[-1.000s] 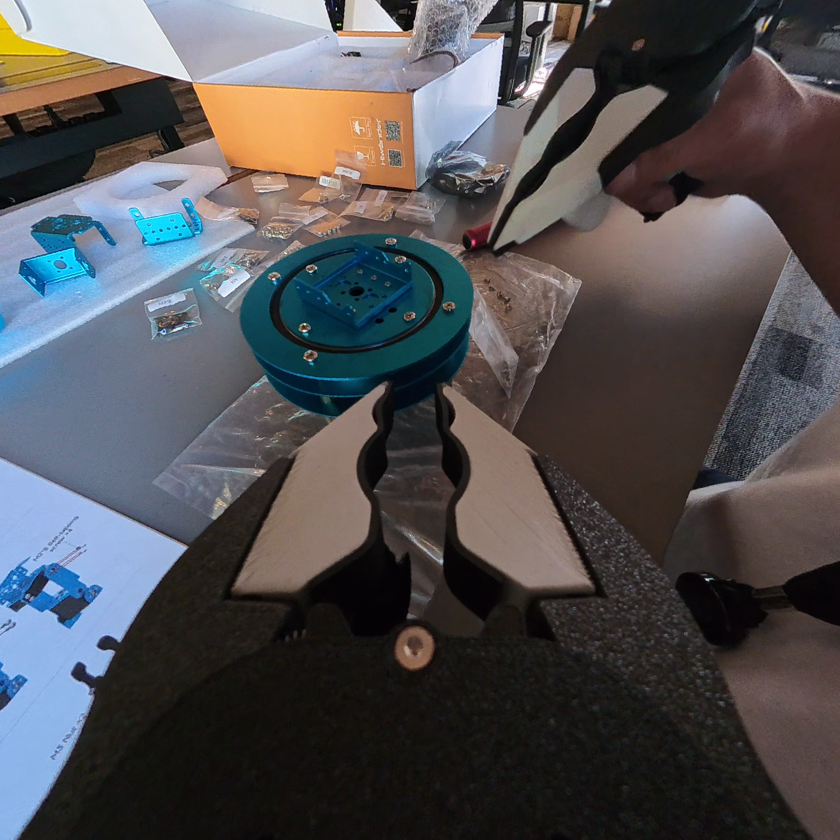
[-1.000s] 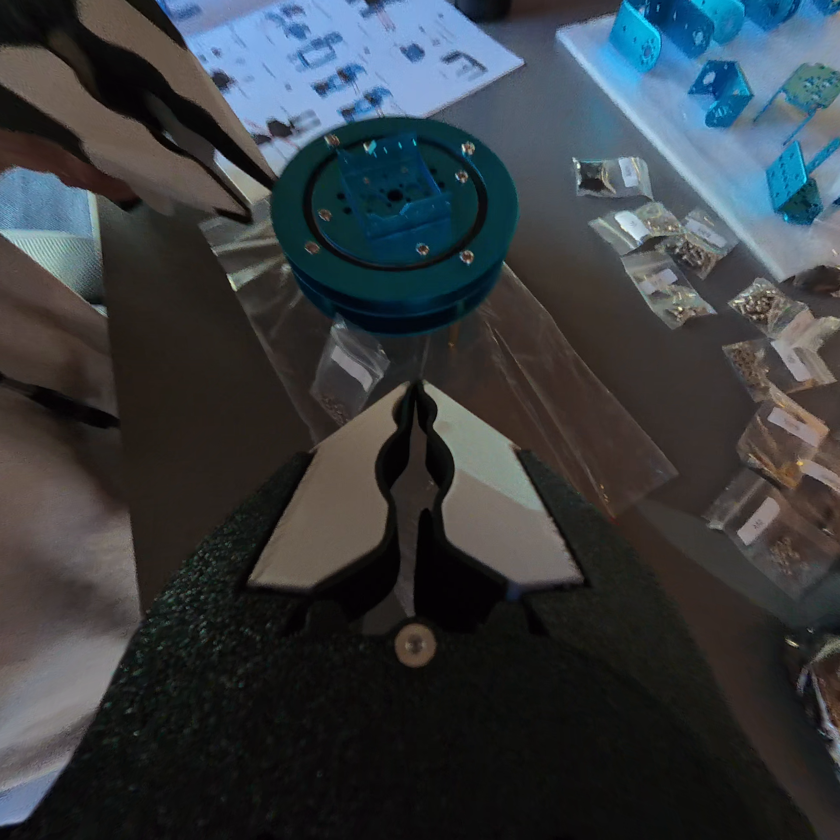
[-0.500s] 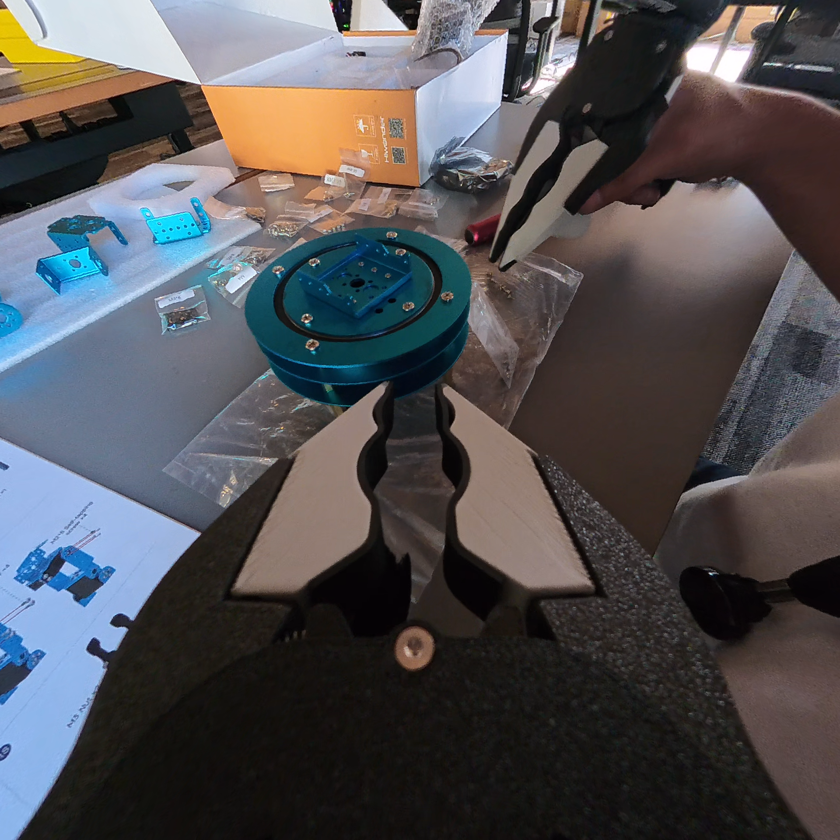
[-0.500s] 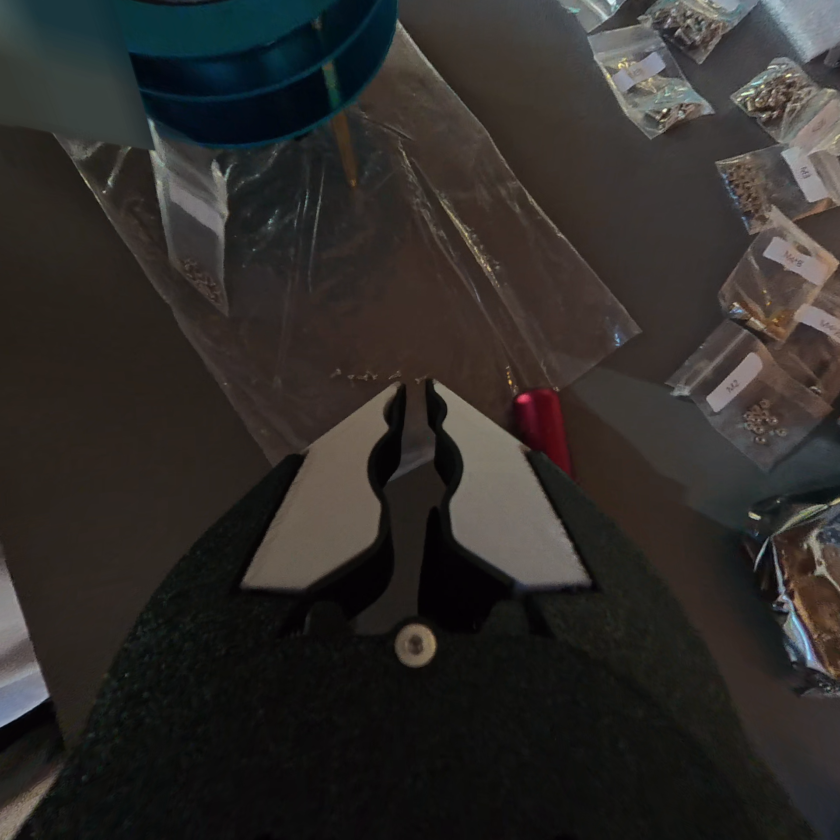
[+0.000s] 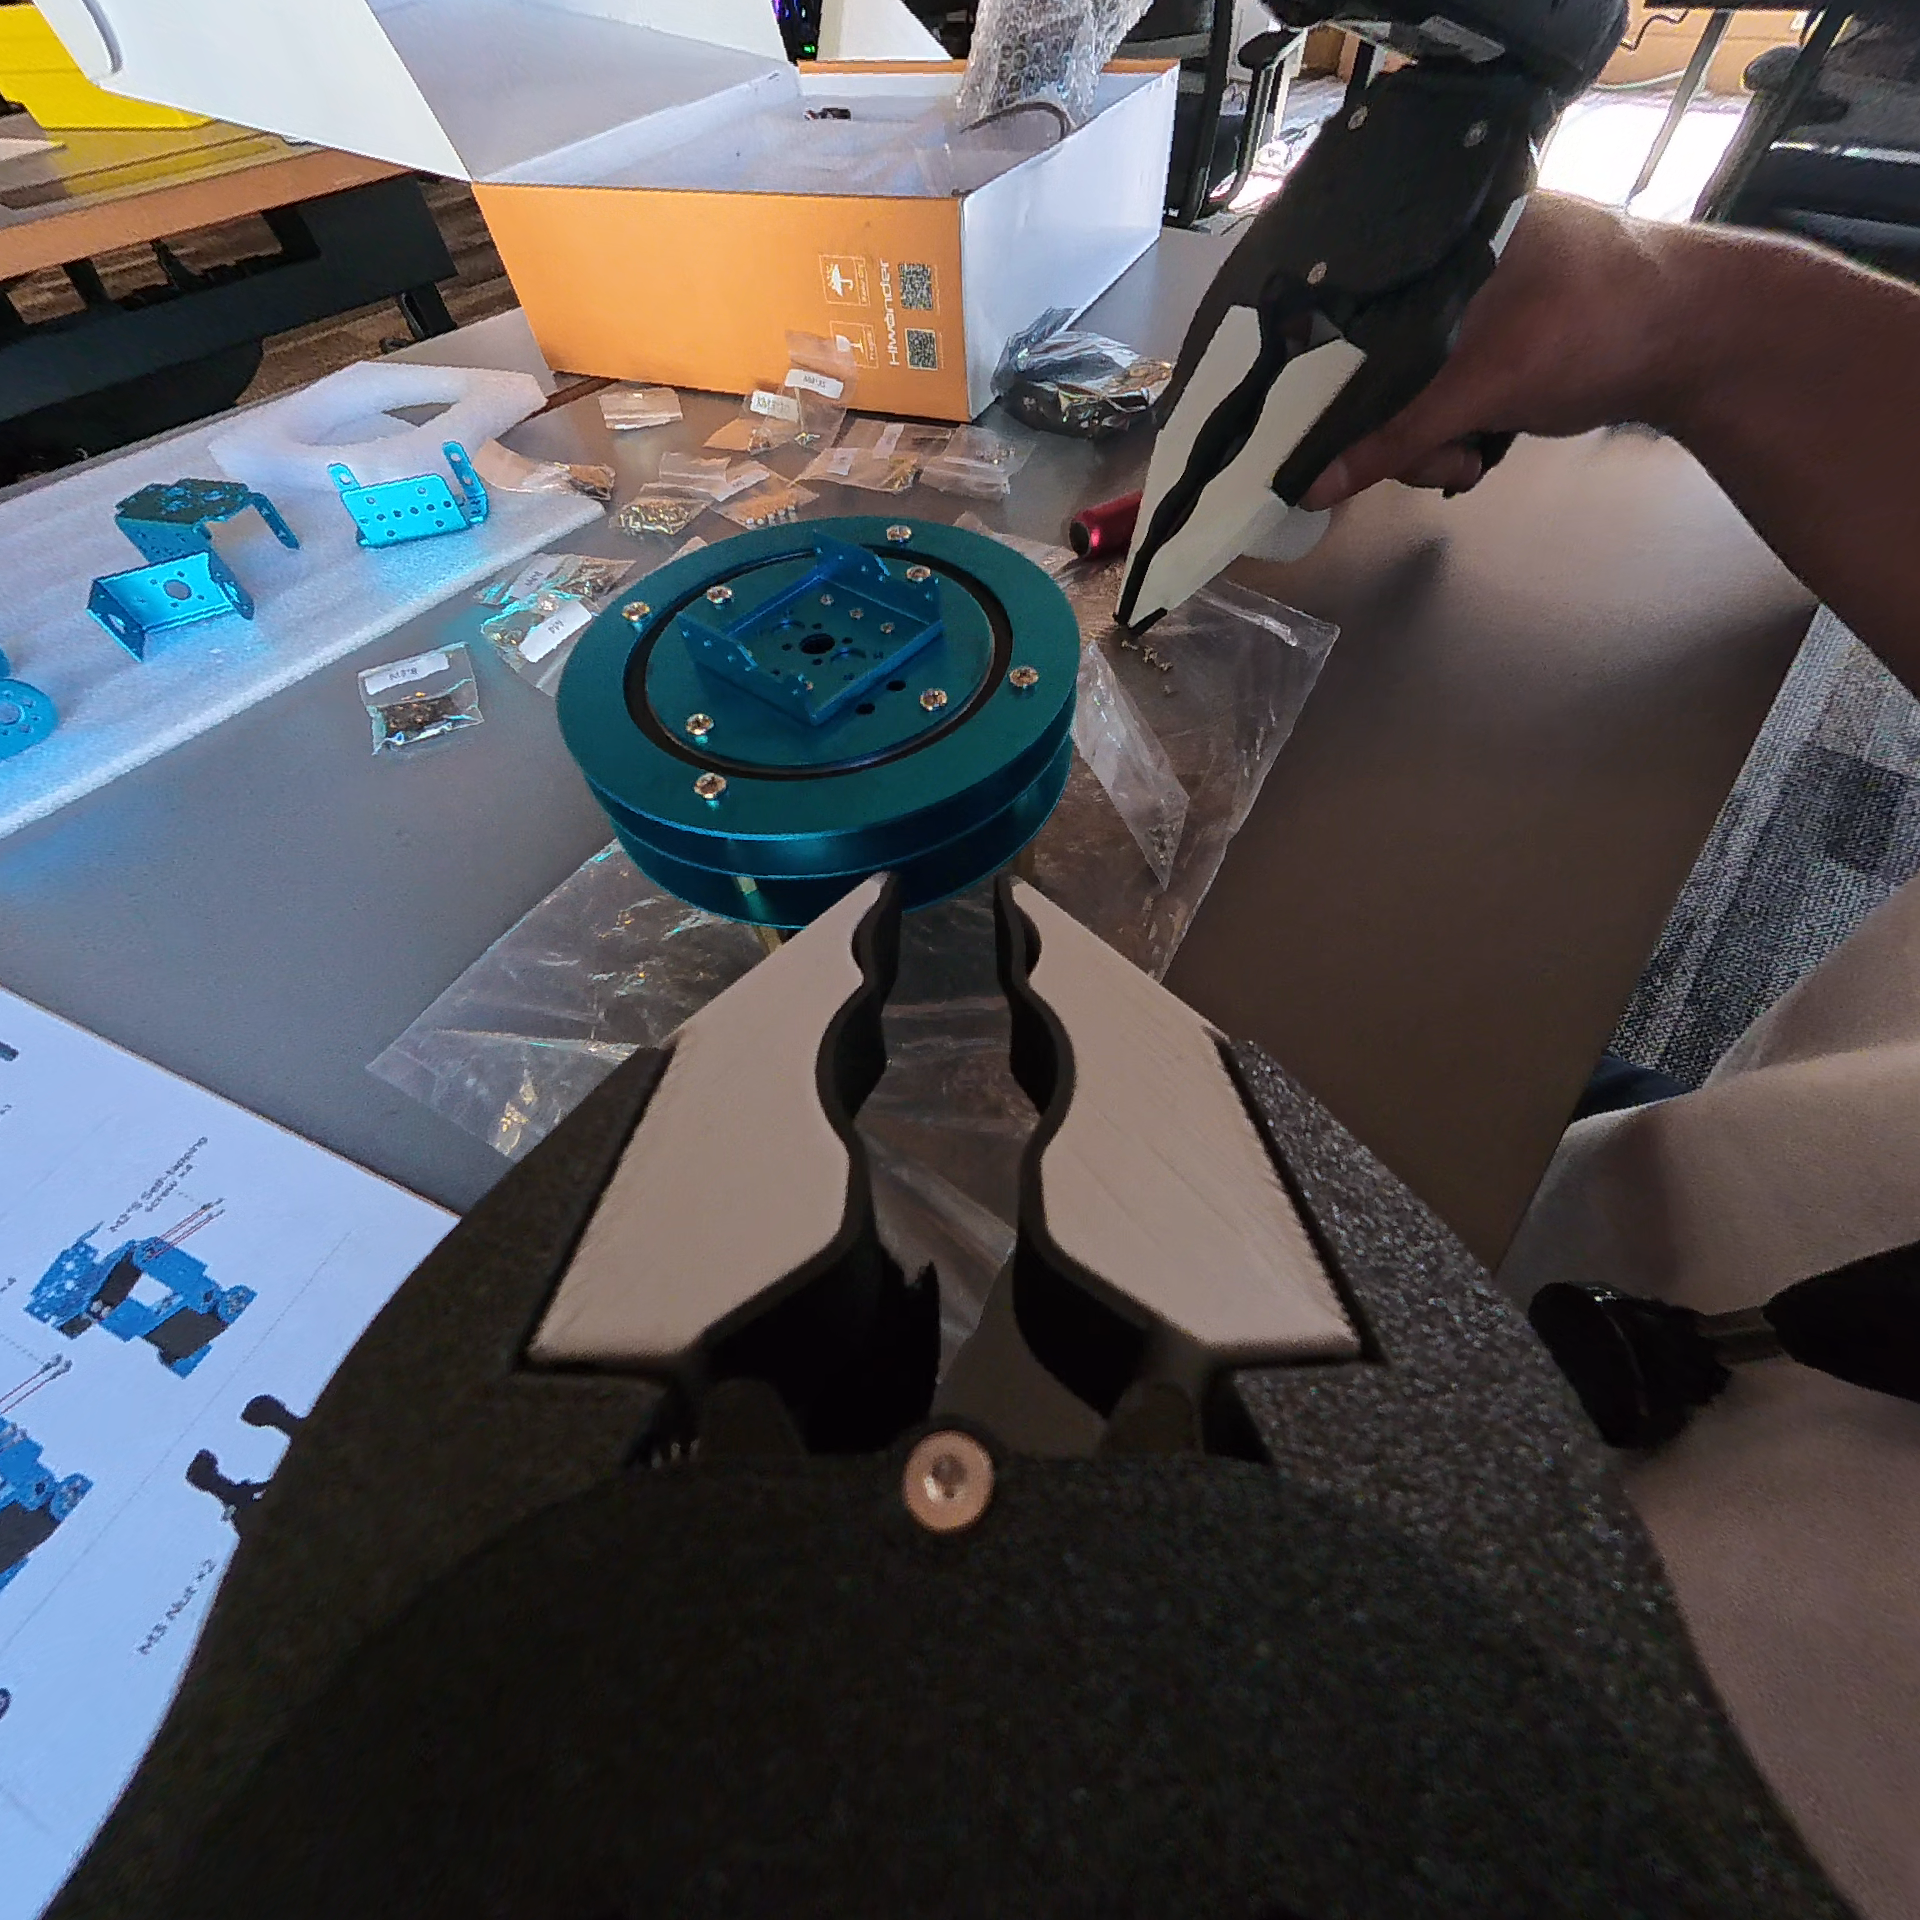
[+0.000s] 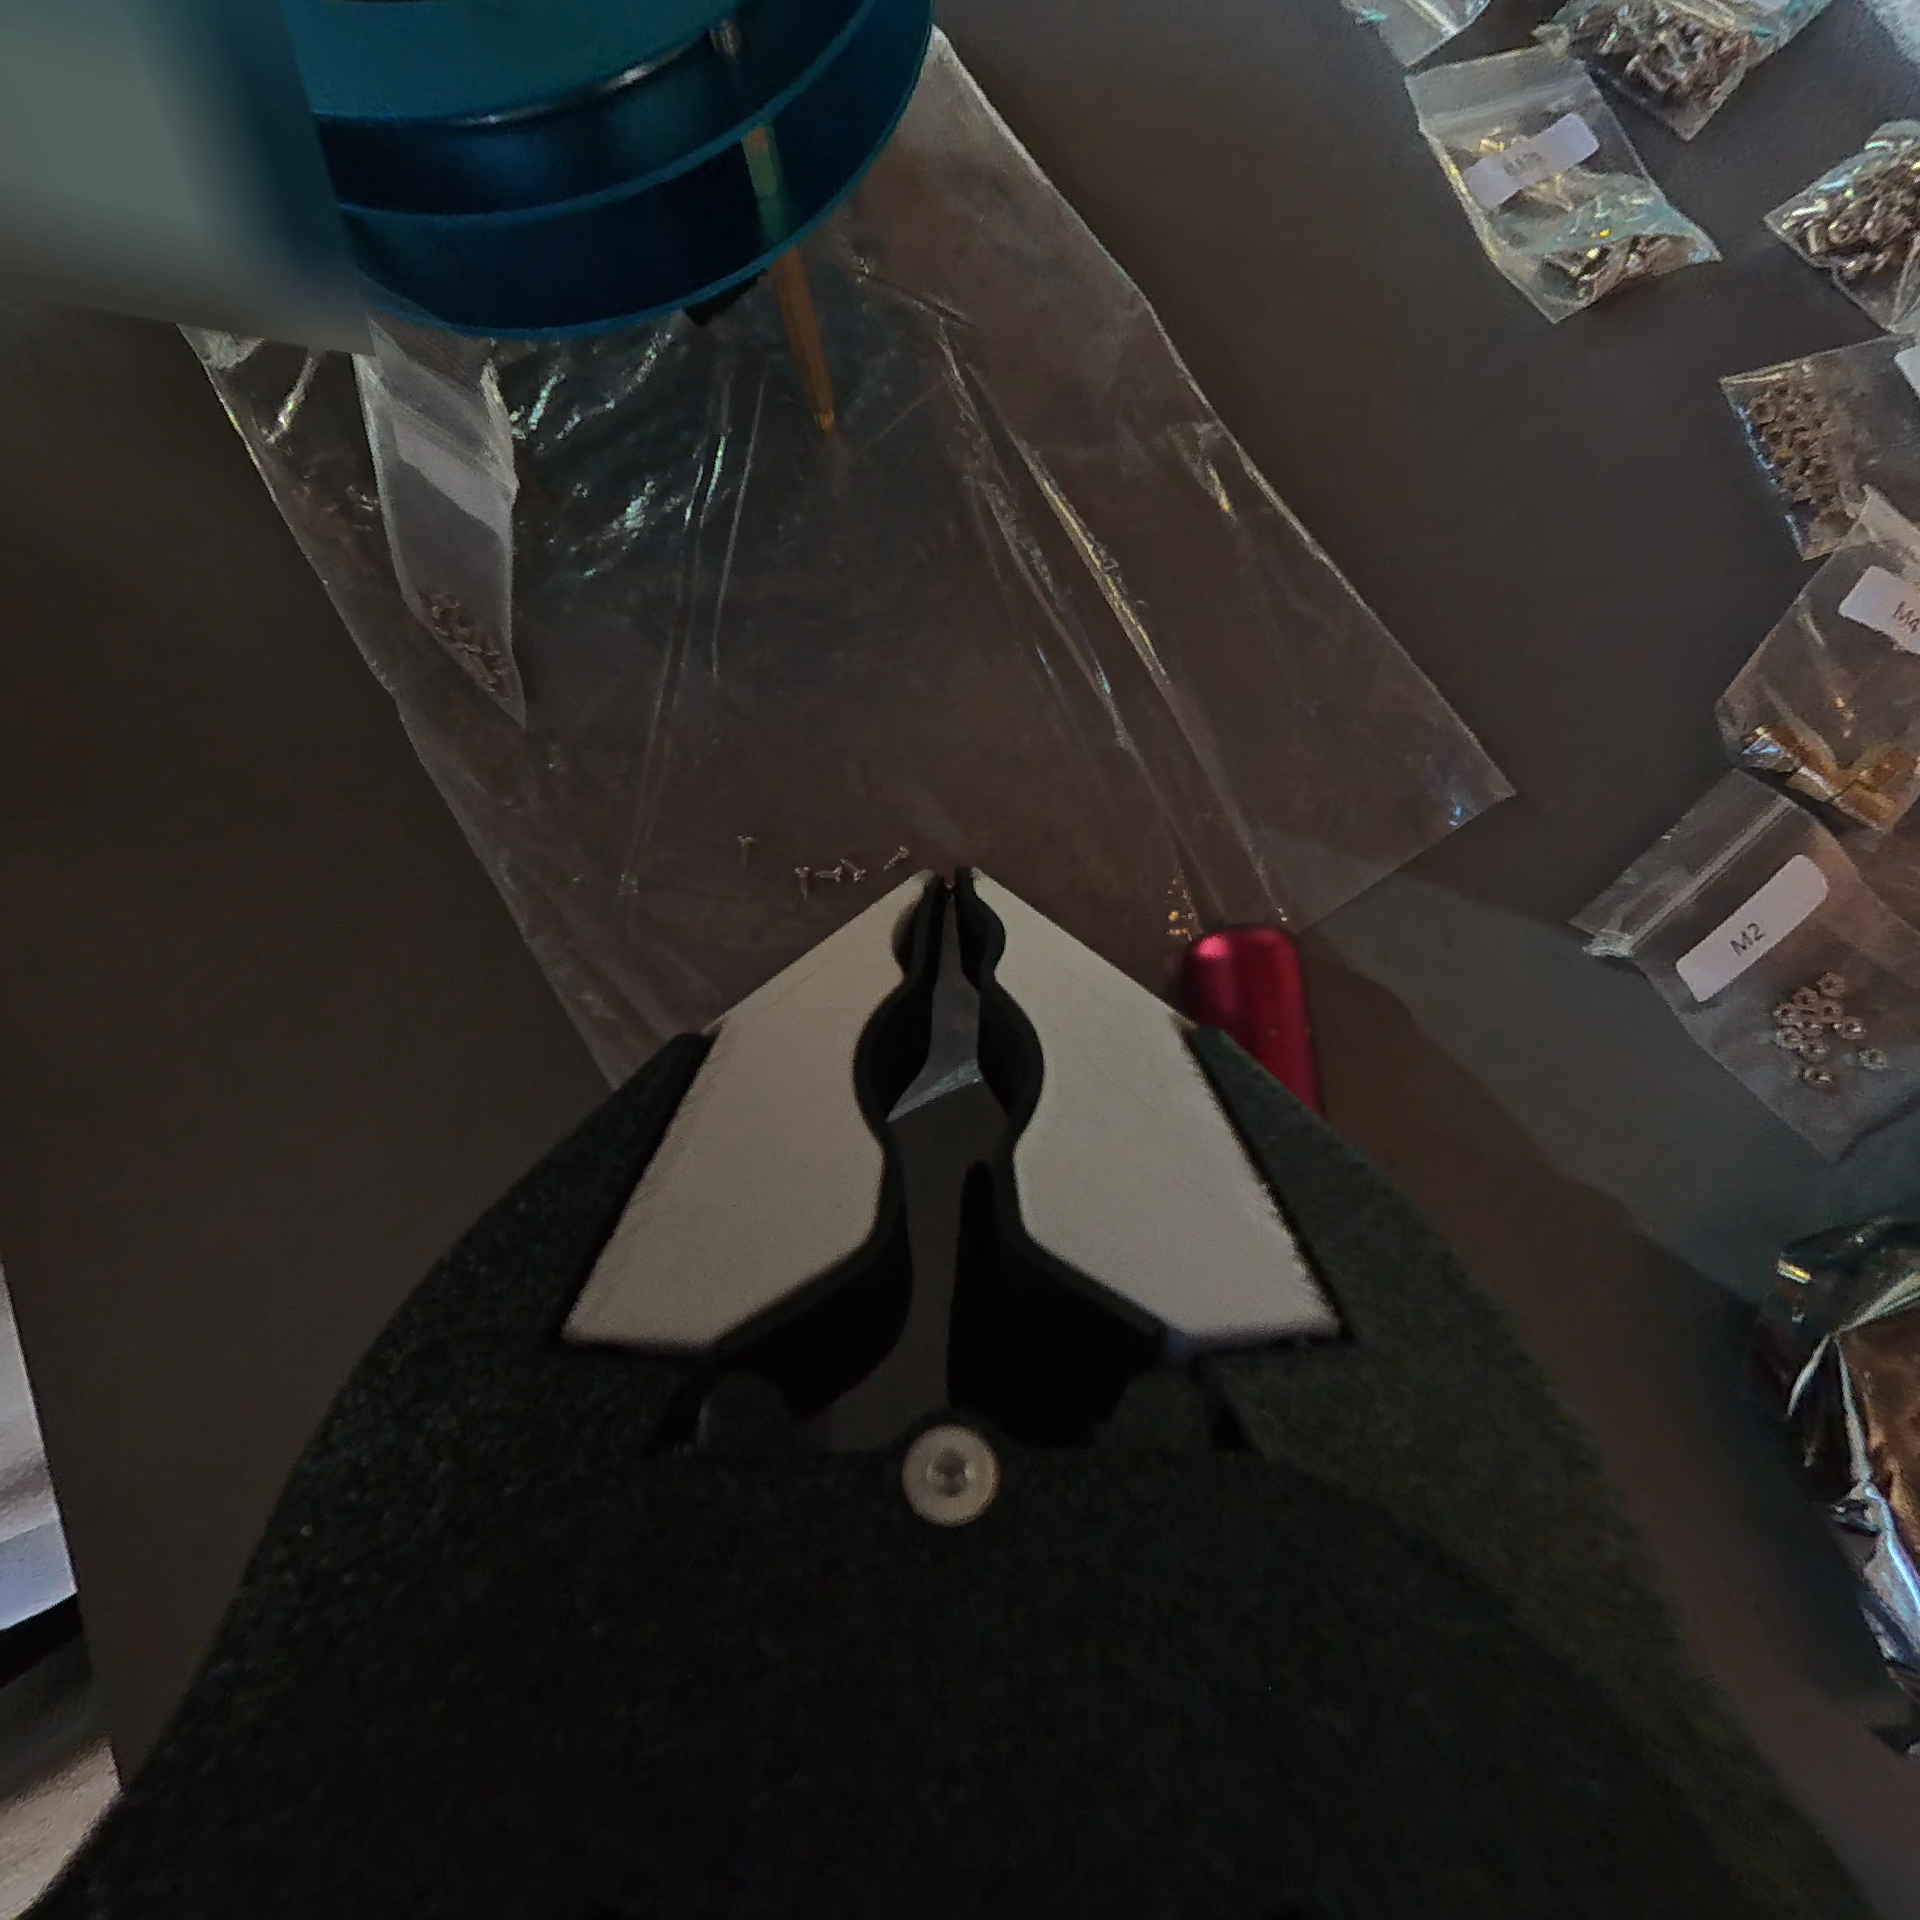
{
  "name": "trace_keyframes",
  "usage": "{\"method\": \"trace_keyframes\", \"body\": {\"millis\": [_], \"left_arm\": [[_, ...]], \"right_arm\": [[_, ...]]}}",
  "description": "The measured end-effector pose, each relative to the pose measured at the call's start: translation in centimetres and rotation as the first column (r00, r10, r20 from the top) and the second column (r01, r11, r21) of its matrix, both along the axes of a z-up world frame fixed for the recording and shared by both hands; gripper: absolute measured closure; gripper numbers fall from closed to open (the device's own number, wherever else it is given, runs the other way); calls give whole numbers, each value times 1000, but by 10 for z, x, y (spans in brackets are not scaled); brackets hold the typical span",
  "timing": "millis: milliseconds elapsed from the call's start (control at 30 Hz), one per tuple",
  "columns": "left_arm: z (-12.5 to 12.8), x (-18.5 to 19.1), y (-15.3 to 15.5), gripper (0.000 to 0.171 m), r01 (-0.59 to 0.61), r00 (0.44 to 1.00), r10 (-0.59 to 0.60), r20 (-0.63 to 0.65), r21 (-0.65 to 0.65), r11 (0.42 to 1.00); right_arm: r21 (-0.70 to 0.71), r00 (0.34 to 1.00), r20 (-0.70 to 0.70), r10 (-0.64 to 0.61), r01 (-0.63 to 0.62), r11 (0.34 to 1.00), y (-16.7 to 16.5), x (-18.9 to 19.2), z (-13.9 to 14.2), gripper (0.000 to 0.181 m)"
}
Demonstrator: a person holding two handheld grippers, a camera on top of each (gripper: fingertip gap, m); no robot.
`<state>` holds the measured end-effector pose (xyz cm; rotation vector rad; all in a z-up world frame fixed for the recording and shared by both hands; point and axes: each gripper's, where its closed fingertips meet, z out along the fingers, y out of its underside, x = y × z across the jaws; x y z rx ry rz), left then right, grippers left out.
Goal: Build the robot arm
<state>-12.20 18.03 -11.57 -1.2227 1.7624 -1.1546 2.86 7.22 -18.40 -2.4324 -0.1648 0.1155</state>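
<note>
Fingers of left gripper parted, empty, just short of teal disc assembly resting on clear plastic sheet on grey surface. Left view only: printed instruction sheet, blue brackets on white foam, open orange box. Fingers of right gripper nearly closed, tips lowered beside loose screws; hold on one not discernible. Right view only: red cylinder, labelled hardware bags. Half a second earlier, right fingers wider apart.
</note>
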Motion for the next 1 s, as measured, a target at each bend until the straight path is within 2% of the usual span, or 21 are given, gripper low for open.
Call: {"method": "trace_keyframes", "body": {"millis": [100,200,367,467,600,1000], "left_arm": [[0,0,0,155,0,1000,0,-1,7,1000],[1,0,0,155,1,1000,-1,1,5,1000],[0,-1,0,155,-5,1000,5,-2,5,1000],[0,-2,-2,155,-3,1000,3,0,4,1000],[1,-5,-2,155,-6,1000,6,7,11,1000],[2,-9,3,155,-21,1000,21,11,10,1000]], "right_arm": [[7,1000,11,-9,9,1000,-1,1,2,181],[60,1000,-6,13,-13,998,4,-10,16,181],[242,987,-22,159,-149,959,34,-58,66,181],[276,970,-35,242,-223,935,50,-79,81,181],[182,964,-11,264,-258,949,57,-82,63,181],[136,969,-8,248,-245,960,58,-81,53,181]]}}
